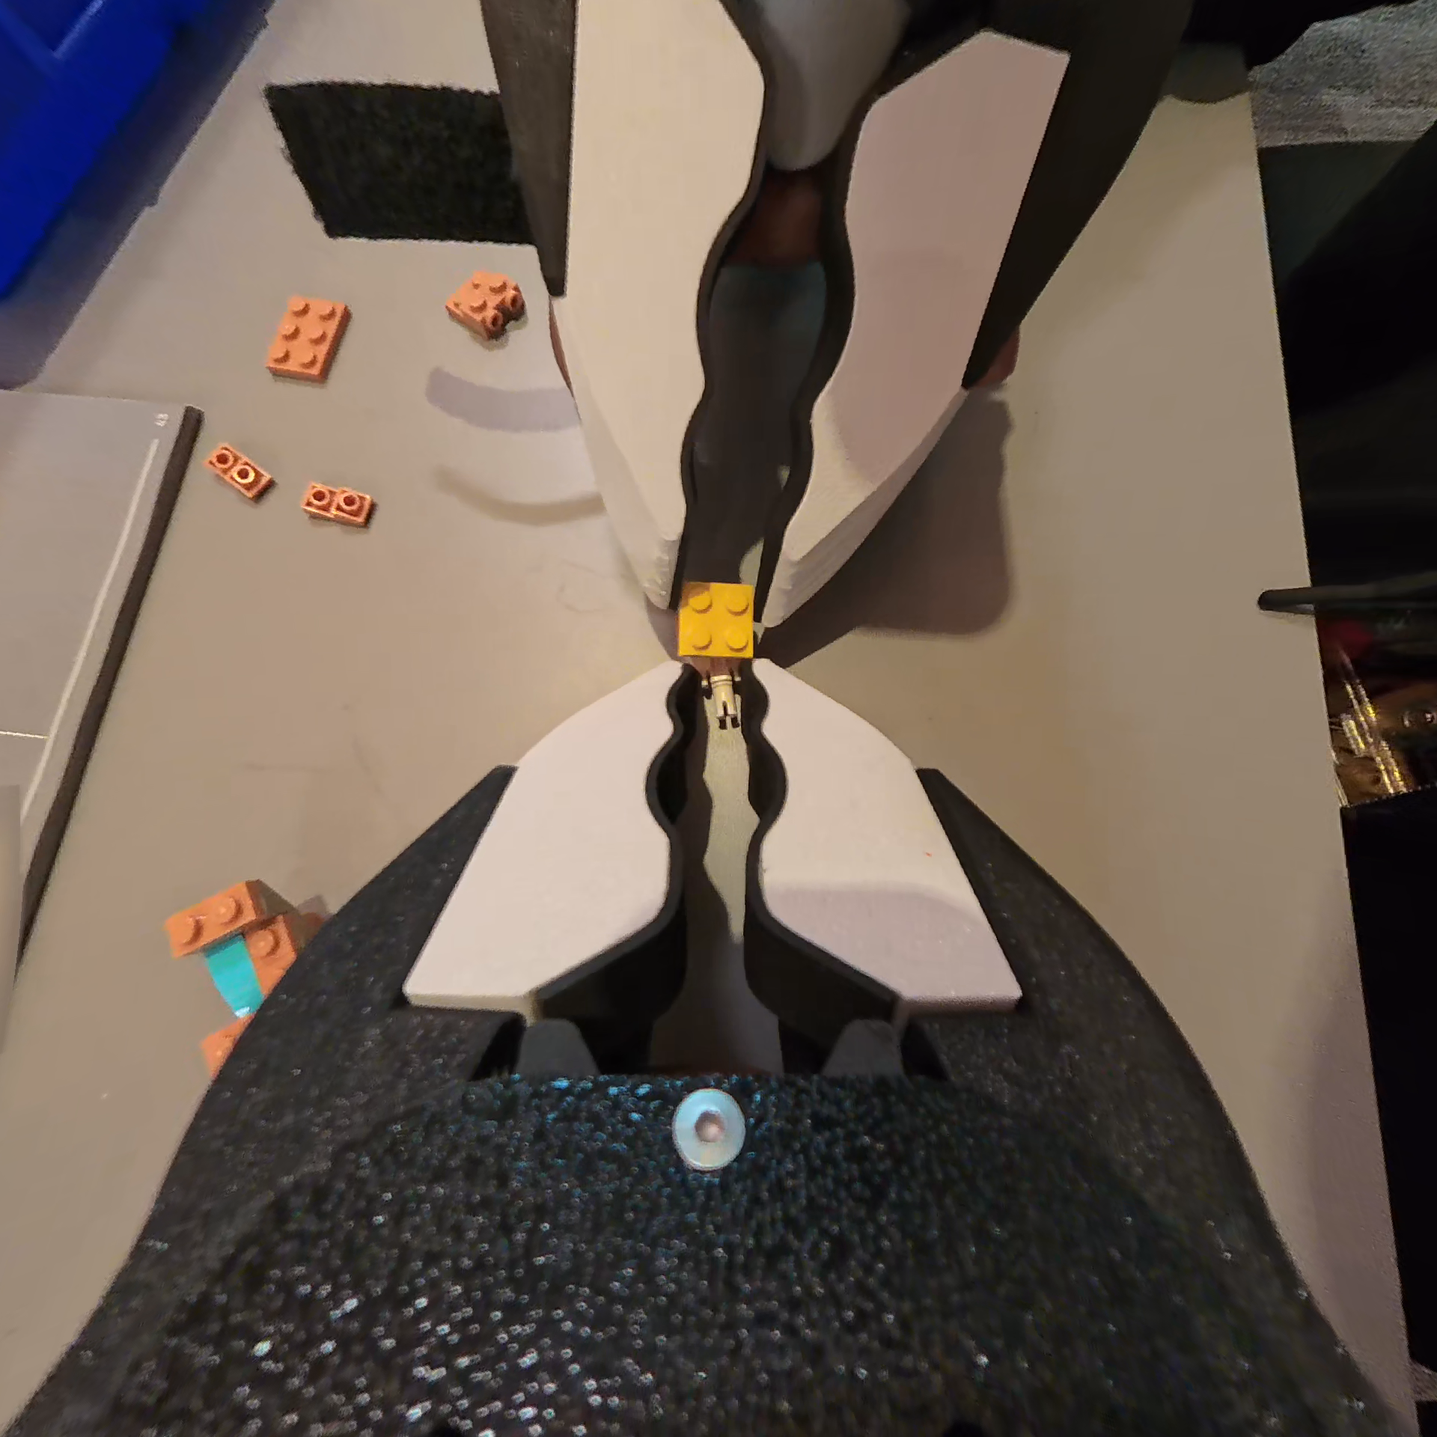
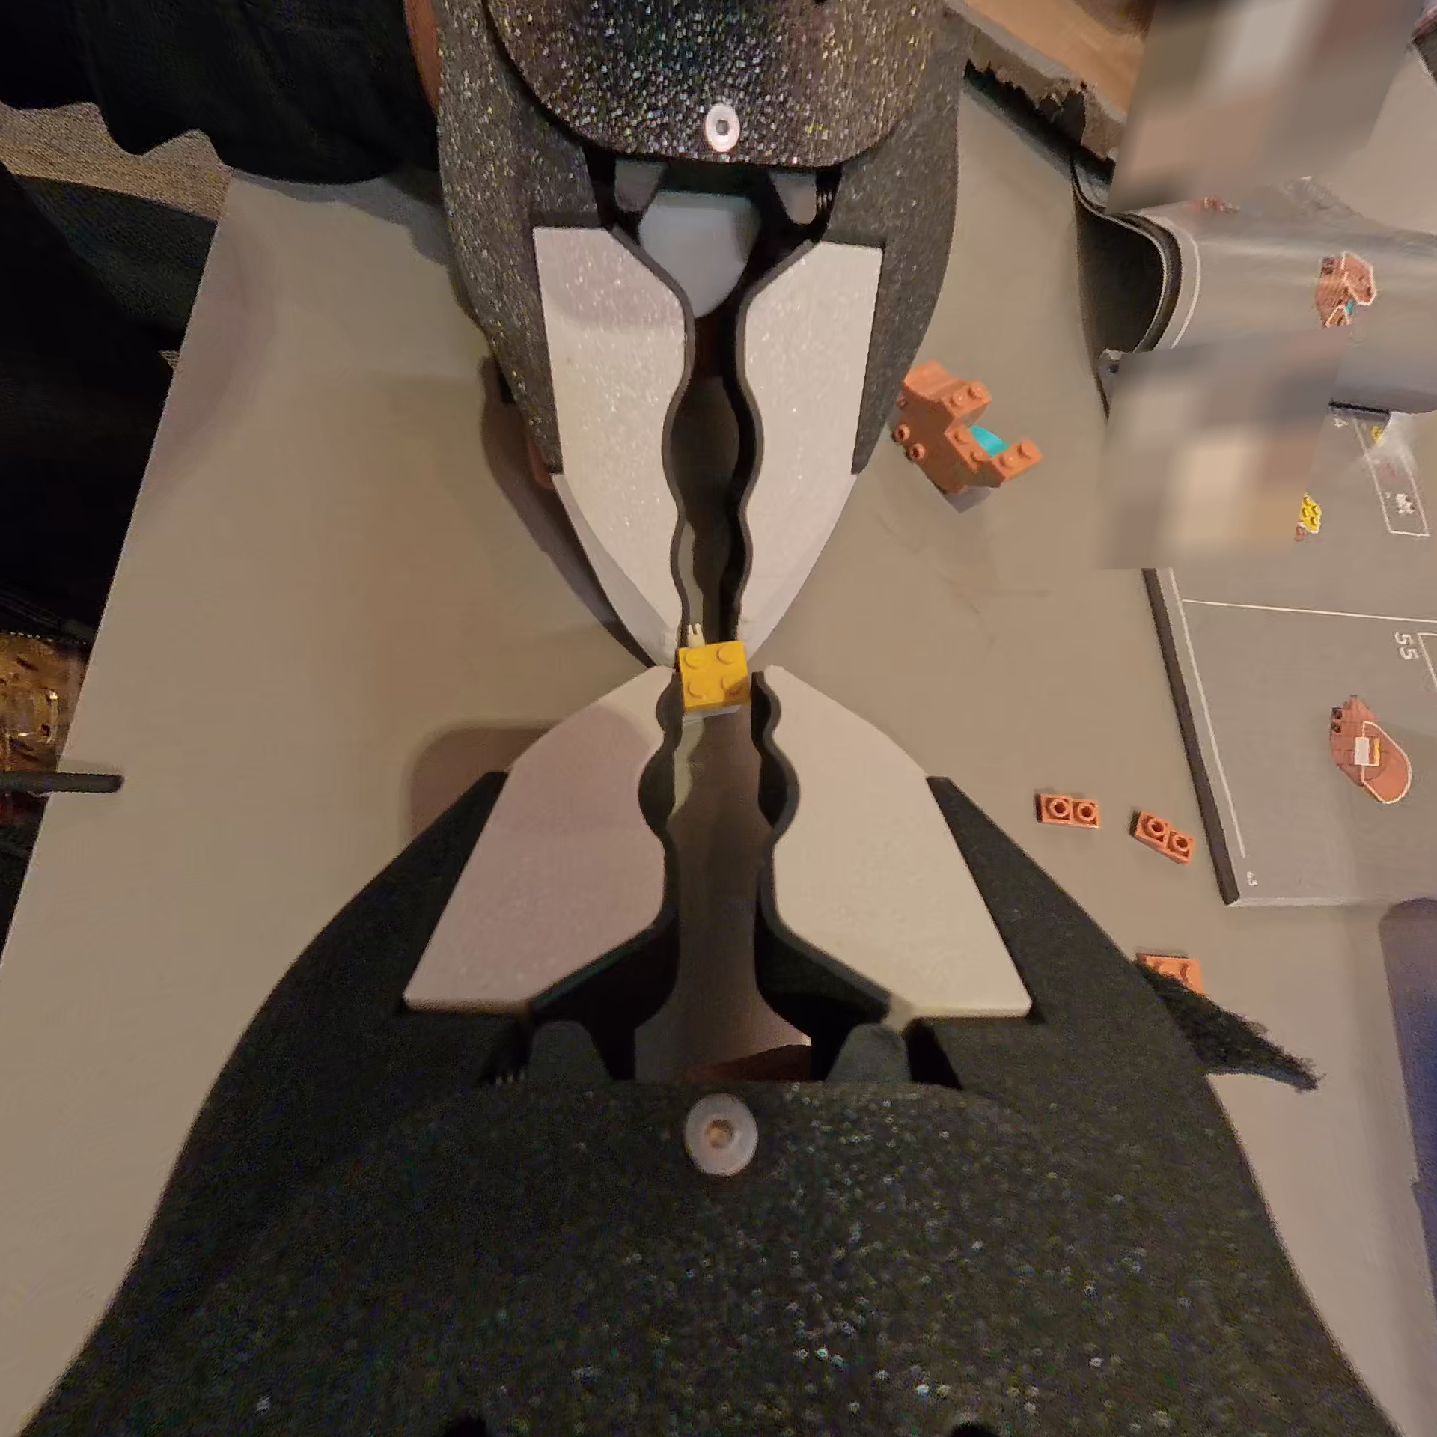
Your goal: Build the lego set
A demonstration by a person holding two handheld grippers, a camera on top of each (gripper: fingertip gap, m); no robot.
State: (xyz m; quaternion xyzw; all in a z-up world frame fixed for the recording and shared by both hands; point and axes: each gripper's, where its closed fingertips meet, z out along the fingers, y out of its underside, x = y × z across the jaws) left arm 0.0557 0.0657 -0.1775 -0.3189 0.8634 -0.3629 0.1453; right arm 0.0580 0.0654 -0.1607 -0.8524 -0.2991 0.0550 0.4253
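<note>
In the left wrist view my left gripper [image 1: 719,678] is shut on a small tan pin piece [image 1: 723,697] that pokes back between its fingertips. It meets my right gripper [image 1: 719,614] tip to tip; the right gripper comes in from the top. The right gripper is shut on a yellow two-by-two brick [image 1: 715,622], studs facing up. In the right wrist view my right gripper [image 2: 711,688] grips the yellow brick [image 2: 711,675] by its sides, with a grey part under it. The tan pin [image 2: 694,631] shows just behind the brick, in the left gripper [image 2: 708,641].
Brown plates lie on the grey table [image 1: 389,700]: a two-by-three plate [image 1: 307,338], two one-by-two plates [image 1: 239,470] [image 1: 337,501] and a small piece [image 1: 486,303]. A brown and teal assembly [image 1: 233,956] sits at the left. There are also a booklet [image 2: 1306,739], a blue bin [image 1: 78,117] and a black patch [image 1: 396,163]. Only a small space, under 4 cm, lies between the two pairs of fingers. From either gripper's tips it is about 15 cm to the two-by-three plate [image 1: 307,338].
</note>
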